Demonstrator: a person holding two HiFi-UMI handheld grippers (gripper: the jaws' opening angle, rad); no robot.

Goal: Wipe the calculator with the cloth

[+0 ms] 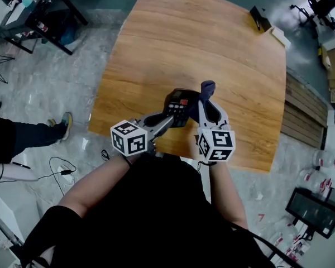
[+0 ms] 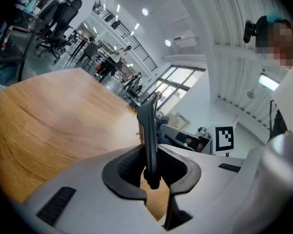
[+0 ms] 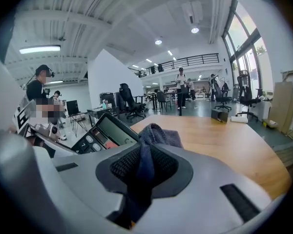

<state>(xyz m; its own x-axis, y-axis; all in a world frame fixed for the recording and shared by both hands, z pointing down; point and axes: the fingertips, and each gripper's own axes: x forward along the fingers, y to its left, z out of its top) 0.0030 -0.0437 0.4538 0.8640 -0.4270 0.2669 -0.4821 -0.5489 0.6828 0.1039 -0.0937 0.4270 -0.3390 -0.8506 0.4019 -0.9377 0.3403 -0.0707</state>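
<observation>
Calculator [image 1: 180, 106], a black slab with a grey display and a red key, is lifted over the near edge of the round-cornered wooden table [image 1: 212, 38], clamped by its lower end in the left gripper [image 1: 168, 119]. Its jaws stand only partly apart, with their dark pads pressing on both faces of the body. In the left gripper view it shows edge-on and upright. The right gripper [image 1: 208, 100] is pinched narrowly on a bunched blue-grey cloth [image 1: 207, 87], which pokes up past the fingertips just beside the calculator's right edge; contact between the two cannot be made out.
</observation>
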